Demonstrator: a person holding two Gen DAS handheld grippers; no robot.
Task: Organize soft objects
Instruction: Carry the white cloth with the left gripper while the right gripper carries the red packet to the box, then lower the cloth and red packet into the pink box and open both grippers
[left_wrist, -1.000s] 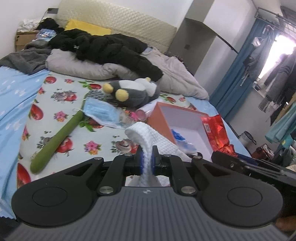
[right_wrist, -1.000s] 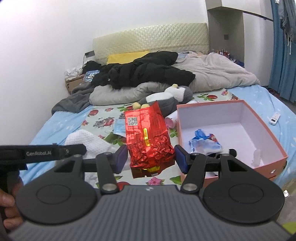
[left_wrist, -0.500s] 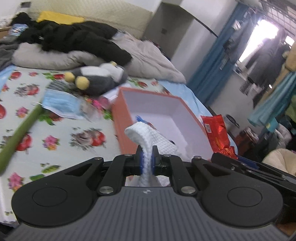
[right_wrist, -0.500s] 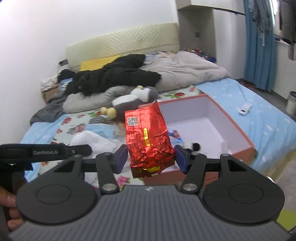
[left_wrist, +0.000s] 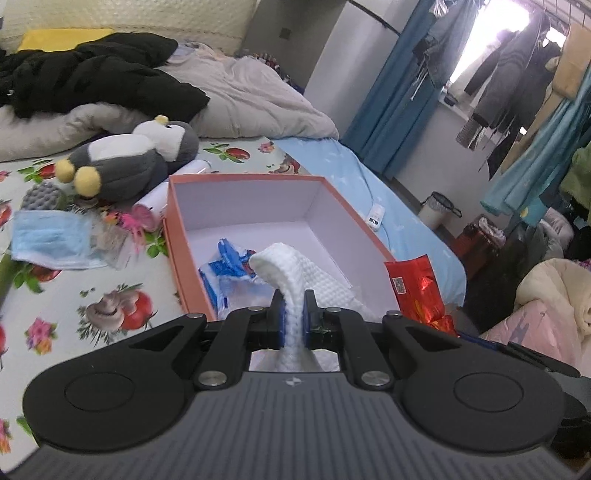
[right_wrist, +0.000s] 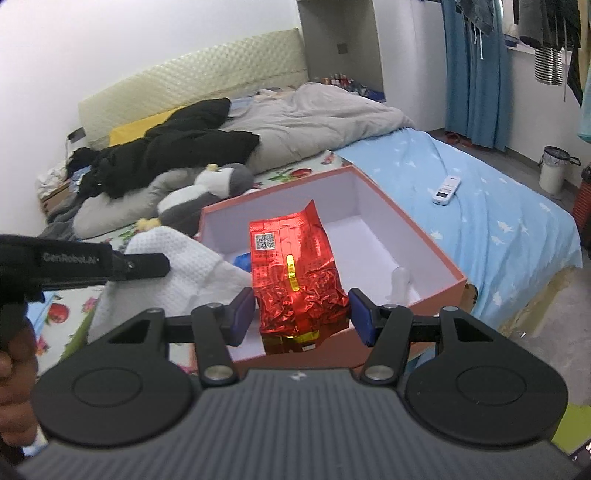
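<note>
On the flowered sheet, at the left, lay a blue face mask (left_wrist: 50, 238), then a grey plush penguin (left_wrist: 129, 162) just beside the box's far left corner. The orange box (left_wrist: 171, 236) stood open, holding a blue-and-white packet (left_wrist: 229, 266) and a small clear item (right_wrist: 400, 278). The left gripper (left_wrist: 293, 319) pinched a white waffle cloth (left_wrist: 291, 269) narrowly, over the box's near edge. The right gripper (right_wrist: 301, 314), half wide, clasped a red foil packet (right_wrist: 295, 280) above the box. Farther right, a white remote (right_wrist: 447, 190) rested on the blue sheet.
</note>
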